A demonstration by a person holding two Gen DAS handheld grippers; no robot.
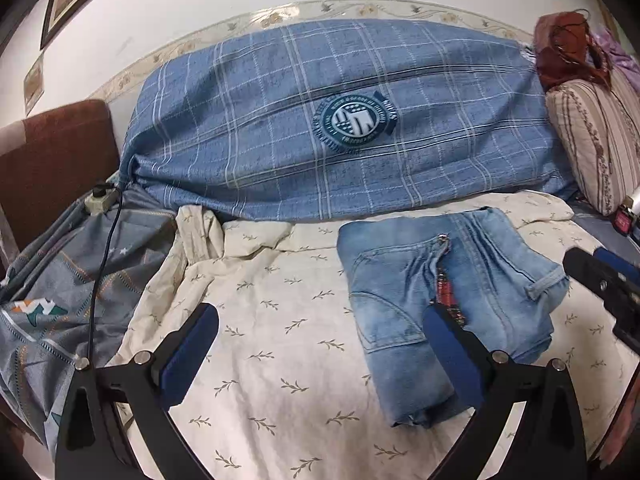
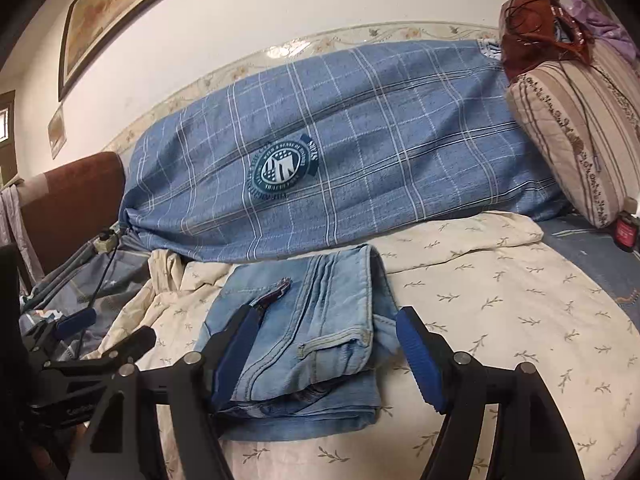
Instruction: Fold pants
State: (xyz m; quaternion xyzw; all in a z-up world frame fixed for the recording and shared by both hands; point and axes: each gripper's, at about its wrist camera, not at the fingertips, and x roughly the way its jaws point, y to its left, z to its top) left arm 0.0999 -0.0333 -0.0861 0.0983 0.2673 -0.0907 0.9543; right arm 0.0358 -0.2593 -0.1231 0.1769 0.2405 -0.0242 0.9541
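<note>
Two black grippers with blue pads hover over the bed, both spread wide and gripping nothing. Nearest, the right gripper [image 2: 324,344] straddles the faded light-blue denim pants [image 2: 304,344], folded into a compact bundle on the cream leaf-print sheet [image 2: 500,312]; its left pad looks to be touching the denim. A sideways nudge from there could spill the loose upper layer and undo the fold. Further left, the left gripper [image 1: 320,352] hangs over bare sheet, its right pad at the bundle's edge. Beyond lies a blue plaid bolster [image 2: 360,140].
</note>
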